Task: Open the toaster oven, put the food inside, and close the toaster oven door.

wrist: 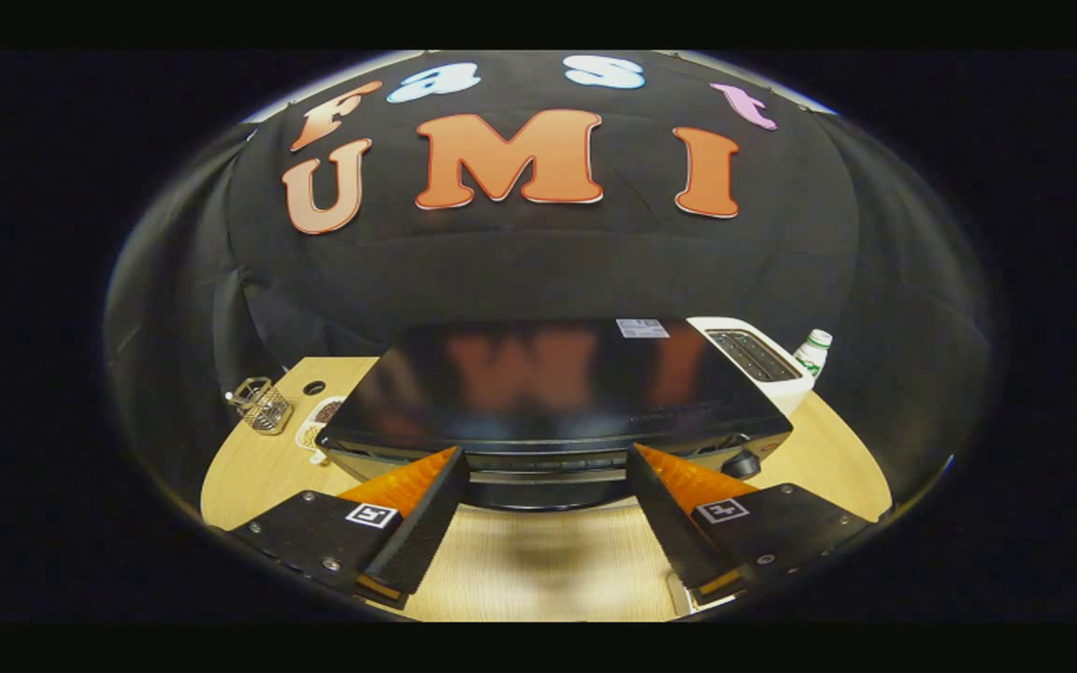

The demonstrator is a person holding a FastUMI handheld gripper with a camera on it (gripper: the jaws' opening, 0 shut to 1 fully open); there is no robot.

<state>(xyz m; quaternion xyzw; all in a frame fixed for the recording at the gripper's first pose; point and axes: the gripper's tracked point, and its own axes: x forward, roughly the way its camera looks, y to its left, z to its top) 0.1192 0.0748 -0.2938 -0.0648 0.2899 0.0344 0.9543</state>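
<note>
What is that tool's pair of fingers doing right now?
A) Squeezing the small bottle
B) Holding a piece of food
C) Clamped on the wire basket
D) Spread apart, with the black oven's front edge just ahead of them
D: the tool has its fingers spread with nothing held between them, and the front edge of the toaster oven lies just ahead; the bottle and the wire basket stand far off.

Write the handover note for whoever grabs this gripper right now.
Gripper: open, holding nothing, fingers spread on either side of the toaster oven's front handle, just short of it.
Toaster oven: on the wooden table, directly ahead, seen from above; the door looks shut.
Food: I can't pick it out with certainty; a small dish sits left of the oven.
Done: nothing visible.
Left: open the door, load the food, close the door.
</note>
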